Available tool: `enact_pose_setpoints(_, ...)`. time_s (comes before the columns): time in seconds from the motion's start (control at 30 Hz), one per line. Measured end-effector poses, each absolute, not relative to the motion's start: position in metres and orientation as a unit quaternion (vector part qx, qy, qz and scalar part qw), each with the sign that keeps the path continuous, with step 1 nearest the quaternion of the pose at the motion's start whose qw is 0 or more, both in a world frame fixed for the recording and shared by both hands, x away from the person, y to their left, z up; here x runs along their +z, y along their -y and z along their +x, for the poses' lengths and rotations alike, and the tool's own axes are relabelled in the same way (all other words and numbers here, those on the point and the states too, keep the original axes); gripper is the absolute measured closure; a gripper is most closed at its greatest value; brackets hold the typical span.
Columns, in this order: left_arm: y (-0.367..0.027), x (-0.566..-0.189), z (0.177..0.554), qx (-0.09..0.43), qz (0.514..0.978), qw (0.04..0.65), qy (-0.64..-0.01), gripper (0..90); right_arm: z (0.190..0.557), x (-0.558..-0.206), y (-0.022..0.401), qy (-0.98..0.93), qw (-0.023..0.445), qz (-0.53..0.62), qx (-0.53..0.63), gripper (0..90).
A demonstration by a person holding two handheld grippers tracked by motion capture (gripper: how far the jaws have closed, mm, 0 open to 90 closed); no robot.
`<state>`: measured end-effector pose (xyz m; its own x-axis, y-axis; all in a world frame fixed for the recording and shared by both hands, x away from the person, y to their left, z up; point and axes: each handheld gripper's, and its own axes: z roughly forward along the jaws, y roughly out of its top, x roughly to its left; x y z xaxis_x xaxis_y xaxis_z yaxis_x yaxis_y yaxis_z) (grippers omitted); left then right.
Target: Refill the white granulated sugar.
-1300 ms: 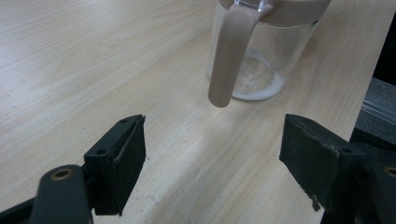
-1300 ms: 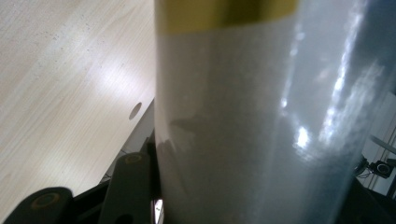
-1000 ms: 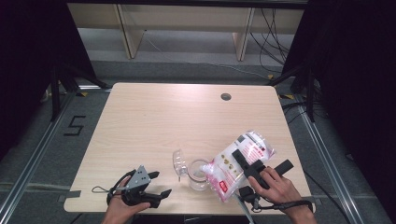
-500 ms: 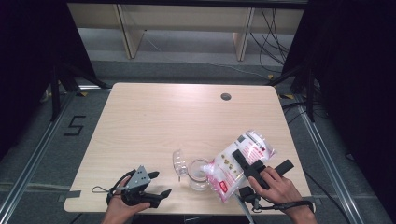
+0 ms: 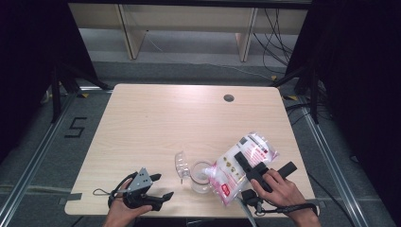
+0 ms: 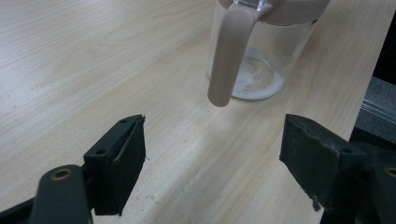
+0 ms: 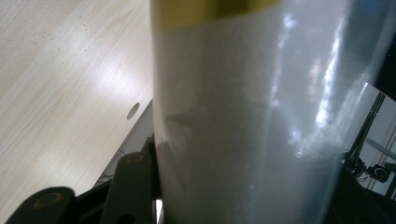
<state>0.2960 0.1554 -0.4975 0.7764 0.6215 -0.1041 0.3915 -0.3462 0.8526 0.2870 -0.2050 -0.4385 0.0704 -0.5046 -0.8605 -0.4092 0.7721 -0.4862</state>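
Observation:
A white plastic bag (image 5: pixel 246 158) with red print hangs tilted at the table's front right, its lower corner over the mouth of a clear jar (image 5: pixel 200 177). My right gripper (image 5: pixel 264 163) is shut on the bag (image 7: pixel 243 116), which presses between its jaws close to the camera. The jar (image 6: pixel 261 60) has a beige lid and handle (image 6: pixel 229 60) and a little white powder at its bottom. Its flip lid (image 5: pixel 180 164) stands open to the left. My left gripper (image 5: pixel 161 185) rests open near the front left edge, a short way left of the jar, with nothing between its fingers (image 6: pixel 122 161).
The light wooden table (image 5: pixel 165 123) has a round cable hole (image 5: pixel 229 98) at the back right. The table's front edge lies just under both hands. Beyond the far edge stands a low shelf unit (image 5: pixel 189 19), and cables lie on the floor at the right.

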Motion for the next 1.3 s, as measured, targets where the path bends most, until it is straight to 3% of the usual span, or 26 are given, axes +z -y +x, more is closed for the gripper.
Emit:
enact_pose_setpoints(0.43,-0.1560,-0.4966,0.2954,0.120,0.814,0.475,-0.314,22.0,0.2871,-0.4375,0.2052,-0.695,0.636,-0.332,-0.041,56.2)
enact_pose_setpoints(1.3,-0.1560,-0.4971,0.2956,0.121,0.814,0.473,-0.314,22.0,0.2865,-0.4355,0.2061,-0.679,0.651,-0.337,-0.032,57.0)
